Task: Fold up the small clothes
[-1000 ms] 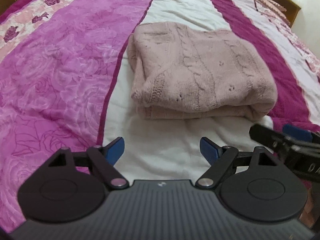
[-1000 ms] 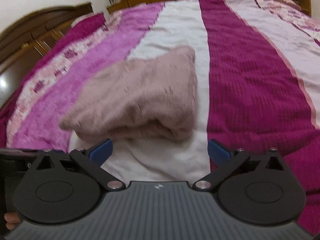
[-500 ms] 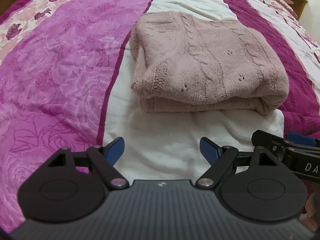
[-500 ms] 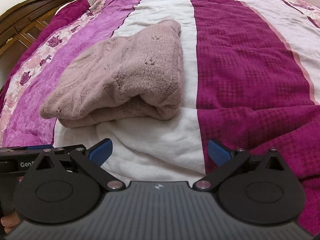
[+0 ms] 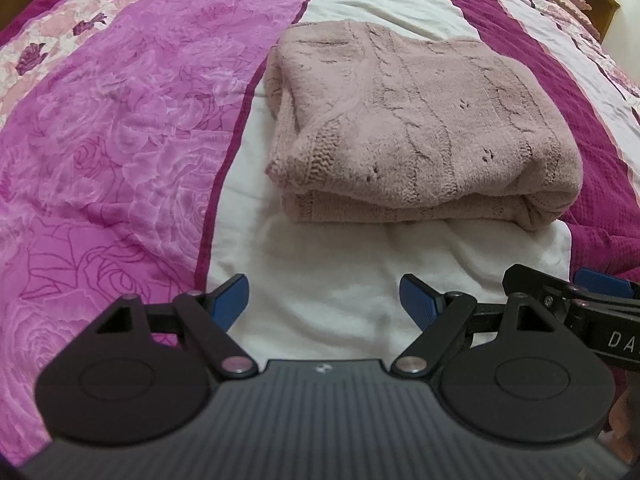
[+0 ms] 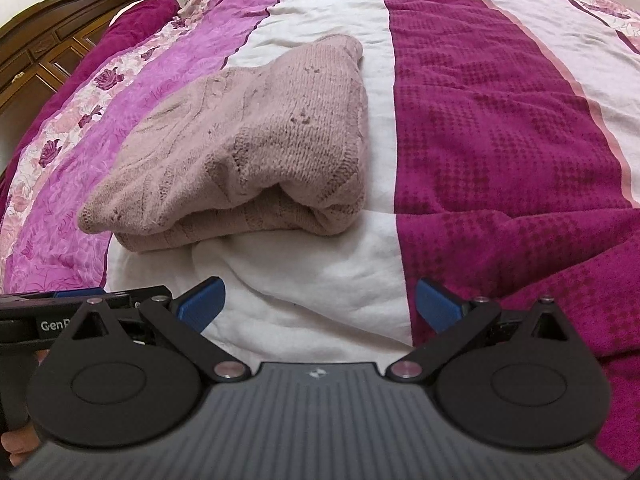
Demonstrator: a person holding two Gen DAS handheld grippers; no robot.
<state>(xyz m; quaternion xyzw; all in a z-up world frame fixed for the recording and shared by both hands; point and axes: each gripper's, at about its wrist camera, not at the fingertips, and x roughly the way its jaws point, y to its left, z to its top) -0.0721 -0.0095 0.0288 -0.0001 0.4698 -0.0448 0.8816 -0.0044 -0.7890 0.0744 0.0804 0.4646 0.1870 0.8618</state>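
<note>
A dusty-pink cable-knit sweater [image 5: 416,128] lies folded into a thick rectangle on the white stripe of the bedspread; it also shows in the right wrist view [image 6: 256,148]. My left gripper [image 5: 322,300] is open and empty, a short way in front of the sweater's near edge. My right gripper [image 6: 318,306] is open and empty, also short of the sweater, off its near right corner. The right gripper's tip shows at the right edge of the left wrist view [image 5: 576,300]. The left gripper's body shows at the left edge of the right wrist view [image 6: 80,312].
The bedspread [image 5: 120,140] has pink rose-print, white and dark magenta stripes [image 6: 500,140]. A dark wooden headboard [image 6: 60,40] stands at the far left. The bedspread bunches into folds near my right gripper.
Both grippers have tilted down and moved slightly closer to the sweater, which sits larger and lower in both views. The jaws stayed open. The sweater has not moved.
</note>
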